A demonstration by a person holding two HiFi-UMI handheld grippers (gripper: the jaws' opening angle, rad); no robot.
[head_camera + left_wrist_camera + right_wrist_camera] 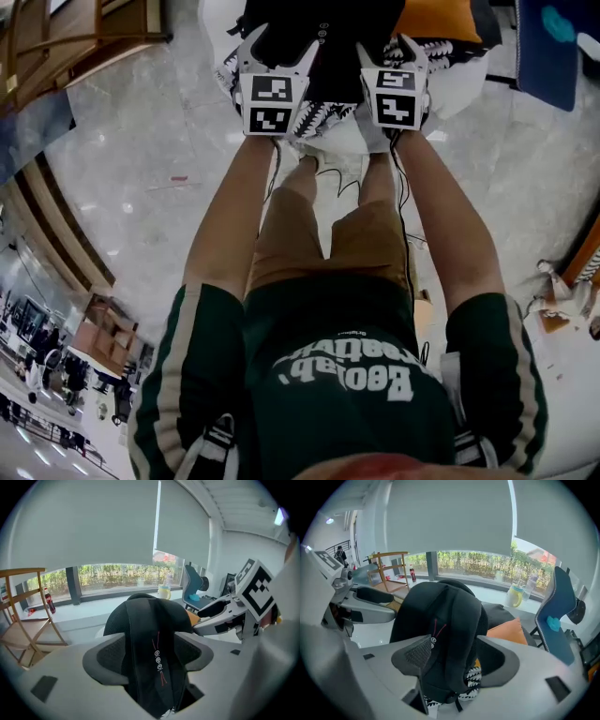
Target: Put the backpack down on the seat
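The black backpack (pixel 319 37) stands upright on a seat with a black-and-white patterned cushion (pixel 323 122) and an orange cushion (pixel 436 19) behind it. Both grippers reach to its top, side by side. In the left gripper view, one padded strap (pixel 157 658) runs down between the wide-spread jaws of the left gripper (pixel 150 656), and the pads do not squeeze it. The right gripper (pixel 454 660) is open too, with the other strap (pixel 457 634) loose between its jaws. Each gripper shows in the other's view: the right gripper (pixel 220 616) and the left gripper (pixel 370 604).
A blue office chair (pixel 558 606) stands to the right of the seat. A wooden folding chair (pixel 23 620) stands to the left by the window. A yellow cup (pixel 515 595) and a red bottle (pixel 48 601) sit on the window ledge. Marble floor (pixel 141 159) surrounds the seat.
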